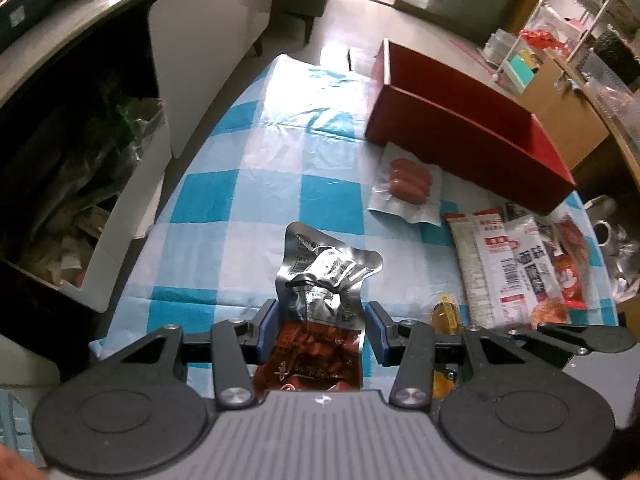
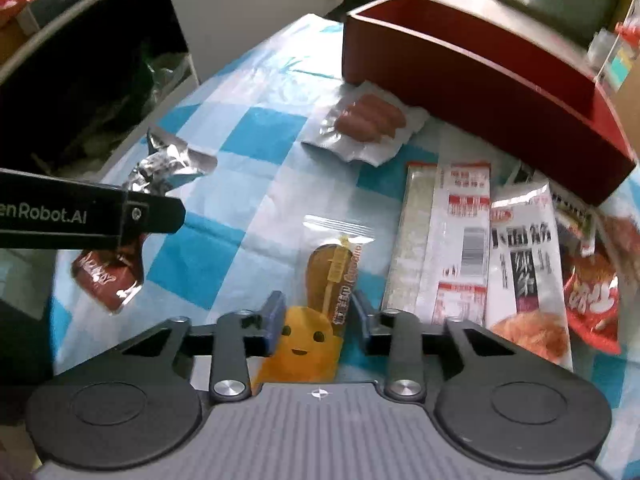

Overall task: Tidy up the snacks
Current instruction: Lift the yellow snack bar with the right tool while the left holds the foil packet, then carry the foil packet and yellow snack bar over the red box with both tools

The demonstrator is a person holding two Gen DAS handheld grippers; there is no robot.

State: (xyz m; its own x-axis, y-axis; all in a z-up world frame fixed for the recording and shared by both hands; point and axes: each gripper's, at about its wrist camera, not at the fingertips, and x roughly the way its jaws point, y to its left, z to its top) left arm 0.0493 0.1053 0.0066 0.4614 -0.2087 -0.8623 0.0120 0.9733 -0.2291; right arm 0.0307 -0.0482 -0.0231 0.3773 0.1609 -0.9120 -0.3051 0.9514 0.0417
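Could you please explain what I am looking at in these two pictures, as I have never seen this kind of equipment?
A person holds a hand tool with two fingers in each hand; there is no robot arm. Each picture comes from a camera on one tool, looking along its fingers. On the blue checked tablecloth lie a sausage pack, several long snack packets and a red box. The left gripper grips a foil packet. The right gripper appears to pinch a yellow snack packet lying on the cloth.
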